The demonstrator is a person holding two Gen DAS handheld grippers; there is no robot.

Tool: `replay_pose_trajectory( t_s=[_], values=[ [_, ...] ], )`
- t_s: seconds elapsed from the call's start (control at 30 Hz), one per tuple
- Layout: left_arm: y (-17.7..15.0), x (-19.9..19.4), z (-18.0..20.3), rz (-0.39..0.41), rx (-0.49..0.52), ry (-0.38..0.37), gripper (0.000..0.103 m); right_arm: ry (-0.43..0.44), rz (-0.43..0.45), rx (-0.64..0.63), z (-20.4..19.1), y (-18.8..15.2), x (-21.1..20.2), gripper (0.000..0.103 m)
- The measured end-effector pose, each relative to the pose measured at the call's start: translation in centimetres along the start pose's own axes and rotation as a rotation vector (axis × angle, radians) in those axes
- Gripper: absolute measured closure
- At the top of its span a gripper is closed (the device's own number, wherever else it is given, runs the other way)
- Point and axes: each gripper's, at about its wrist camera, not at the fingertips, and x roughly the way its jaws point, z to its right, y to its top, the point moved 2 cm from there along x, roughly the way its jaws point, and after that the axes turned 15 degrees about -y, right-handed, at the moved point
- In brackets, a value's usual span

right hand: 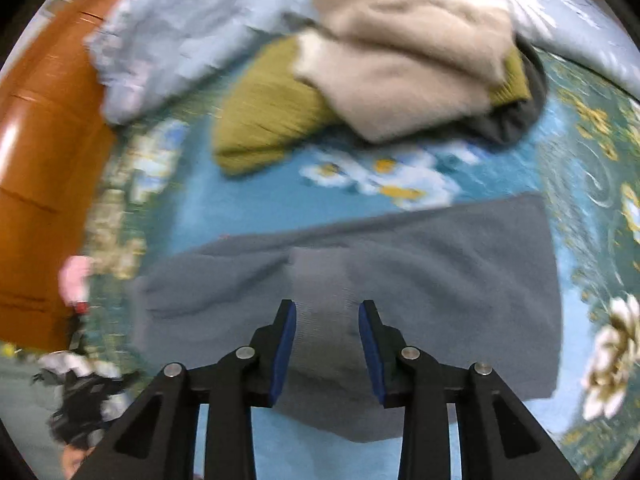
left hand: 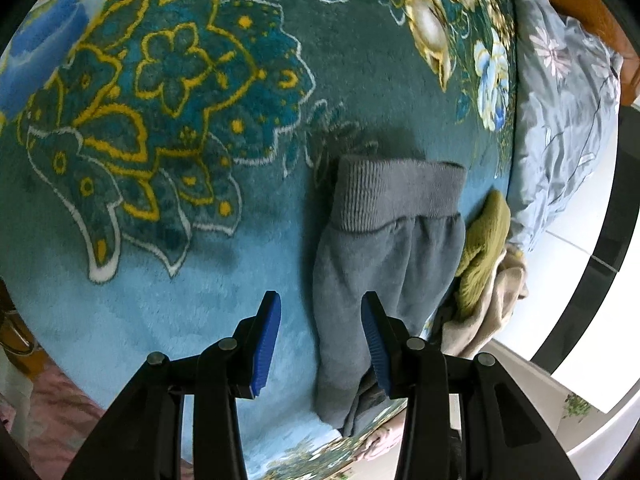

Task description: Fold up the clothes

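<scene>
Your left tool hangs spread over the grey trousers, which lie folded lengthwise on the floral blanket, waistband away from you, olive sweater just beside them. Through the right wrist view, your right tool is likewise spread, gripping nothing, above the same trousers; the beige garment heap sits beyond. Pinch every layer at the edge and keep both ends level when folding.
</scene>
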Motion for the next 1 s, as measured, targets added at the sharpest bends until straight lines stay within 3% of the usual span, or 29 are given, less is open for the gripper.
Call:
replay_pose_trajectory(
  t_s=[0.4,0.67,0.9,1.0],
  values=[
    [2.3,0.0,-0.6,0.035,0.044,-0.065,0.053,-0.175,-0.226,-0.058,-5.3,-1.9,8.5,0.065],
    [4.9,1.1,1.0,-0.017,0.239,-0.069,0.047,-0.17,-0.188,-0.129,-6.8,-2.5,5.2,0.064],
    [5.4,3.2,1.8,-0.098,0.369,-0.125,0.044,-0.166,-0.155,-0.191,-8.1,-3.1,2.4,0.064],
    [5.4,4.5,2.7,-0.116,0.4,-0.136,0.036,-0.169,-0.158,-0.211,-8.1,-3.4,2.1,0.064]
  ],
)
